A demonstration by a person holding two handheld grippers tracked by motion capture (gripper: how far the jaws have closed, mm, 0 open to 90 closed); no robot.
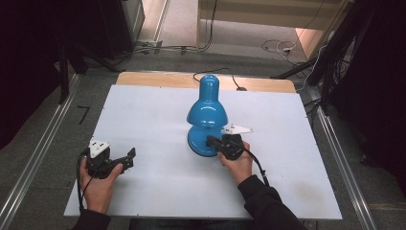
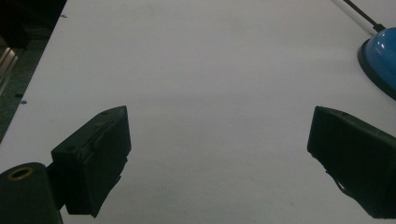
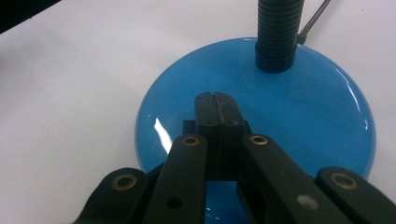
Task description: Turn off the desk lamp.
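A glossy blue desk lamp (image 1: 206,112) stands mid-table, its shade bent forward over its round base (image 1: 197,145). My right gripper (image 1: 209,140) is shut, jaws pressed flat together with nothing between them. In the right gripper view its tips (image 3: 215,98) lie over the top of the blue base (image 3: 308,112), in front of the ribbed black neck (image 3: 277,32); whether they touch it I cannot tell. My left gripper (image 1: 130,158) rests at the table's left front, pointing right. Its jaws (image 2: 219,116) stand wide open over bare white table, the lamp base's edge (image 2: 380,56) far off.
The white tabletop (image 1: 143,110) has a wooden strip along its far edge. The lamp's black cord (image 1: 216,72) runs off the back. Metal rails (image 1: 38,153) flank the table on the floor, and loose cables (image 1: 280,47) lie behind it.
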